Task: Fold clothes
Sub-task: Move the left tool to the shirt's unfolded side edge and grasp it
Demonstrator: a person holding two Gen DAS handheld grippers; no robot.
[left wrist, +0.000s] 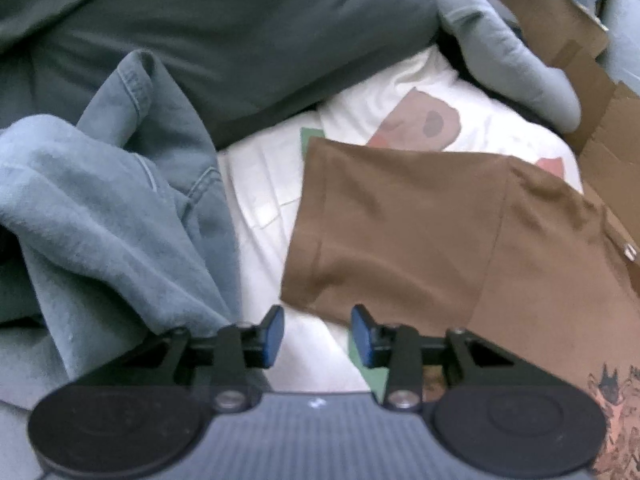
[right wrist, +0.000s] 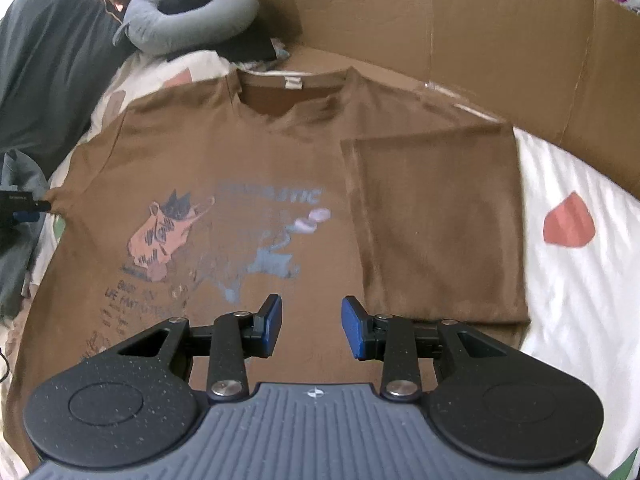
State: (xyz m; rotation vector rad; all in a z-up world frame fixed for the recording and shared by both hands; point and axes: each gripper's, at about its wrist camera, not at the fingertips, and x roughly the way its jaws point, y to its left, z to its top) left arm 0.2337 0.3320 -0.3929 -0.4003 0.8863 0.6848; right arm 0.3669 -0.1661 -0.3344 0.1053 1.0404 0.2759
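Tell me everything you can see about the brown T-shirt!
The brown T-shirt looks like soft cotton and lies flat, front up, on a white patterned bed sheet. Its chest carries a faded print: an orange animal shape, blue splashes and blue lettering. A small pale label sits inside the collar. One sleeve is already folded in over the body; the other sleeve still spreads out on the sheet, beside a heap of blue-grey clothes. Its collar end reaches the cardboard wall.
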